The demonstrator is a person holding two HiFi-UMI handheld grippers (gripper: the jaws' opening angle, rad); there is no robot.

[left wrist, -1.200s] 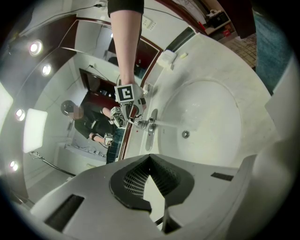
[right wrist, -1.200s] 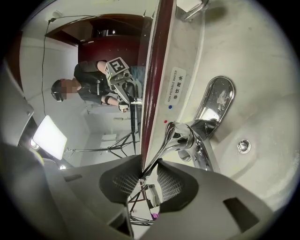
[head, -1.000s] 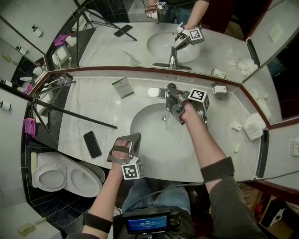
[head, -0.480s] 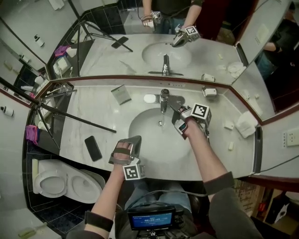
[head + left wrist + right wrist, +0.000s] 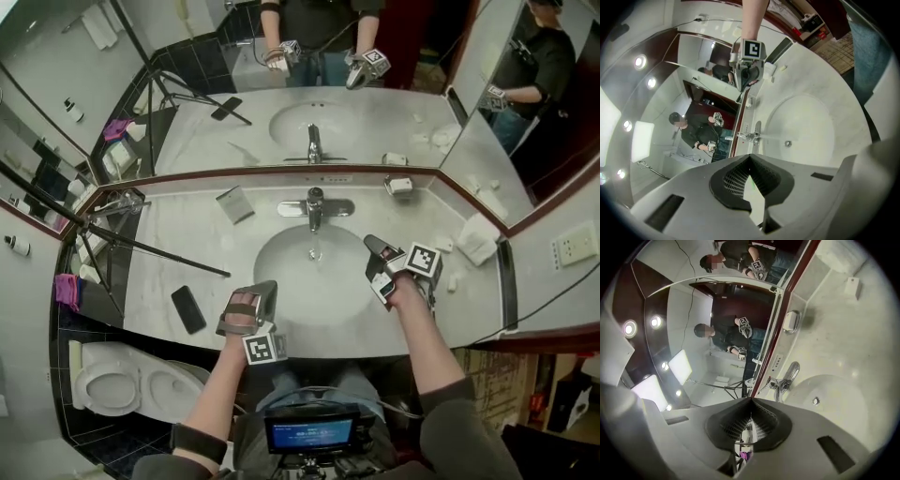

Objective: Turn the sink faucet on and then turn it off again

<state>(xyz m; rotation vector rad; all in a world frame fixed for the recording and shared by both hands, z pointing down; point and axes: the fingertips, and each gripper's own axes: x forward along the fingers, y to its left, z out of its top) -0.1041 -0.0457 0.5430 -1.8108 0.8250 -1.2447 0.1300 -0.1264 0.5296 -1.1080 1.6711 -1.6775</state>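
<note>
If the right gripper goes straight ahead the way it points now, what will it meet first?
Most likely the faucet: the right gripper, jaws shut, aims just beside it. Depth is unclear; it might slip past to the mirror.

The chrome faucet (image 5: 314, 204) stands upright at the middle of the counter's (image 5: 187, 220) back edge, its spout reaching forward over the round white sink (image 5: 281, 281).

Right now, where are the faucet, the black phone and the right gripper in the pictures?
faucet (image 5: 314, 201): head view, on its body, behind the basin.
black phone (image 5: 188, 309): head view, middle of its flat face.
right gripper (image 5: 372, 246): head view, at the tips of its shut fingers.
</note>
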